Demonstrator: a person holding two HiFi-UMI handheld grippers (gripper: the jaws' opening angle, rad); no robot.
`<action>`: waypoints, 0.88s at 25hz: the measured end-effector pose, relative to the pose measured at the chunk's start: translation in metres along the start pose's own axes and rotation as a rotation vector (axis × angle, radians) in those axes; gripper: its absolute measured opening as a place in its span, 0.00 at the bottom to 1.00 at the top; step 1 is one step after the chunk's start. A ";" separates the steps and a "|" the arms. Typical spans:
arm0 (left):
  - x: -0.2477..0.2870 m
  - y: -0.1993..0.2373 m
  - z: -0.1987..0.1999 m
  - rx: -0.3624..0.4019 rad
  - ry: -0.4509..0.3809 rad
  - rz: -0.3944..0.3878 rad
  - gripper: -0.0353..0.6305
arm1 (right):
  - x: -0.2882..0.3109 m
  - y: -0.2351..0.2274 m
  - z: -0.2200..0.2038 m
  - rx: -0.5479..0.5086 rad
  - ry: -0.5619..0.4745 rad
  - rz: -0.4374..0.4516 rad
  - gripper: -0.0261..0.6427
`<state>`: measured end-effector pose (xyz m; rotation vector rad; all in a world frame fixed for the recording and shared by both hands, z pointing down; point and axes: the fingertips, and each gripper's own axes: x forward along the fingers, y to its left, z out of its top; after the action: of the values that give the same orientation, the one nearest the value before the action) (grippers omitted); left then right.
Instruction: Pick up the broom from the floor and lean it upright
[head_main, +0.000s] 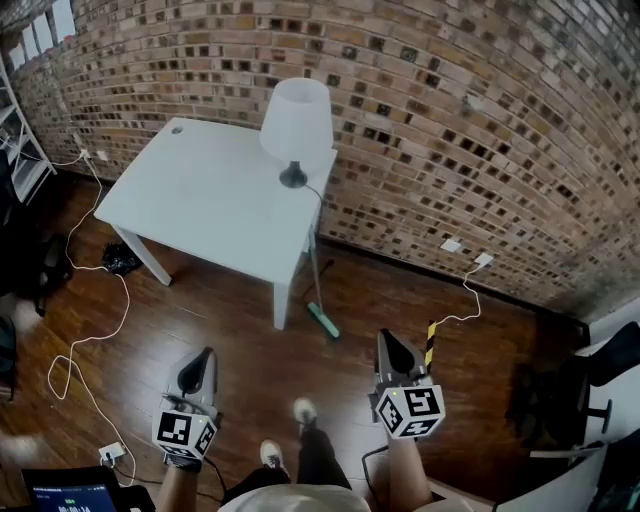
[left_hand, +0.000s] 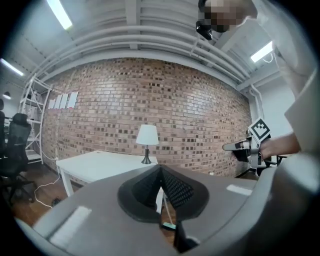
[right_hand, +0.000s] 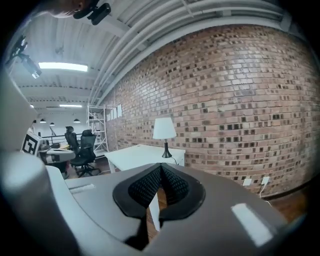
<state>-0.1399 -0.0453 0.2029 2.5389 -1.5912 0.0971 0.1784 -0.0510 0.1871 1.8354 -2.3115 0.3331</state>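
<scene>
**Broom propped at the tabletop's corner, both tools empty**

The broom (head_main: 323, 321) stands nearly upright, its green head on the floor and its handle leaning on the corner of the white tabletop (head_main: 200, 200) below the lamp (head_main: 296, 125). It lies ahead, between the tools, nearer the right tool (head_main: 388, 345). That tool and the left tool (head_main: 203, 358) both have jaws together, holding nothing. No writing is legible.
</scene>
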 end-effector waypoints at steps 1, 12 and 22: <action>-0.006 0.001 0.007 0.004 -0.009 0.001 0.05 | -0.010 0.008 0.009 -0.008 -0.015 0.006 0.06; -0.062 -0.041 0.074 0.067 -0.075 -0.087 0.05 | -0.125 0.063 0.072 -0.094 -0.104 0.000 0.06; -0.068 -0.070 0.058 0.092 -0.084 -0.145 0.05 | -0.139 0.062 0.055 -0.081 -0.141 -0.026 0.06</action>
<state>-0.1079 0.0364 0.1302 2.7538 -1.4565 0.0497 0.1499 0.0774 0.0919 1.9050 -2.3506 0.1080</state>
